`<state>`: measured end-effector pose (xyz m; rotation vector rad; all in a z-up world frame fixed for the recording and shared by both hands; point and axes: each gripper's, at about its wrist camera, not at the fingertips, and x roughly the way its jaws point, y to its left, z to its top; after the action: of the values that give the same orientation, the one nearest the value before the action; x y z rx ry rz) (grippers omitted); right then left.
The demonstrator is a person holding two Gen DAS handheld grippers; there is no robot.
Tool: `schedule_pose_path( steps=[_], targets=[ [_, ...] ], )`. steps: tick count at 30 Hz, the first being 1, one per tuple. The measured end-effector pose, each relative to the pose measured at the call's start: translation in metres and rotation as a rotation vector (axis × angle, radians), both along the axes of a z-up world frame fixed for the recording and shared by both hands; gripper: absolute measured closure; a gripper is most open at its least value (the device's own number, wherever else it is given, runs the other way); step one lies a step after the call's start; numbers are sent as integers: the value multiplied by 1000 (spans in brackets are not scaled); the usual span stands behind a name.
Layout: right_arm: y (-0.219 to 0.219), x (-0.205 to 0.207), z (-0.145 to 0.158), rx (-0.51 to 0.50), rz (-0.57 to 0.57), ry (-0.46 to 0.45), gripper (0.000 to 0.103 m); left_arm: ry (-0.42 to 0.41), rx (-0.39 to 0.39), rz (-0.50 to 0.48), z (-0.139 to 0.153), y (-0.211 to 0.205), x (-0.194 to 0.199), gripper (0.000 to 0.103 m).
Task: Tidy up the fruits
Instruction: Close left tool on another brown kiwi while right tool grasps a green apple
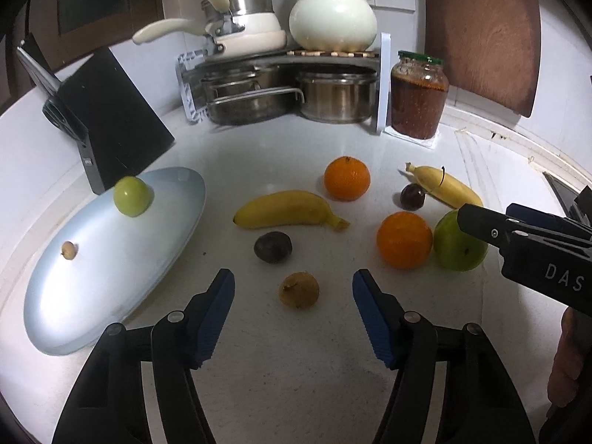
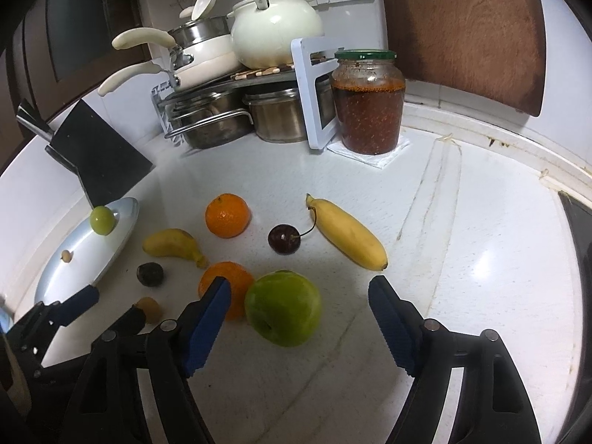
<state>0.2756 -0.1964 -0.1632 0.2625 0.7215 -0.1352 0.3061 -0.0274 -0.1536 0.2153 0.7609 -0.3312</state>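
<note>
Fruit lies scattered on the white counter (image 1: pixel 288 155): leftmost, a pale plate (image 1: pixel 92 288) carries a small green fruit (image 1: pixel 132 196). Next, the left gripper (image 1: pixel 293 288) gapes wide around a brown fruit (image 1: pixel 299 290), touching nothing. Farther right, the right gripper (image 2: pixel 299 296) spreads wide about the big green apple (image 2: pixel 283 309), beside an orange (image 2: pixel 236 283).
</note>
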Motion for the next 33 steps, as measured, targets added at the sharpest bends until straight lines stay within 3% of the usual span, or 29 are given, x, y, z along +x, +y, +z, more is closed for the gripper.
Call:
schedule_pose_path(
  steps=[25, 33],
  targets=[
    [-1, 16, -20, 78, 29, 46, 40, 104, -13, -11, -24, -8, 21, 65],
    [3, 20, -20, 86, 50, 51, 49, 121, -26, -1, -27, -7, 24, 75]
  ],
)
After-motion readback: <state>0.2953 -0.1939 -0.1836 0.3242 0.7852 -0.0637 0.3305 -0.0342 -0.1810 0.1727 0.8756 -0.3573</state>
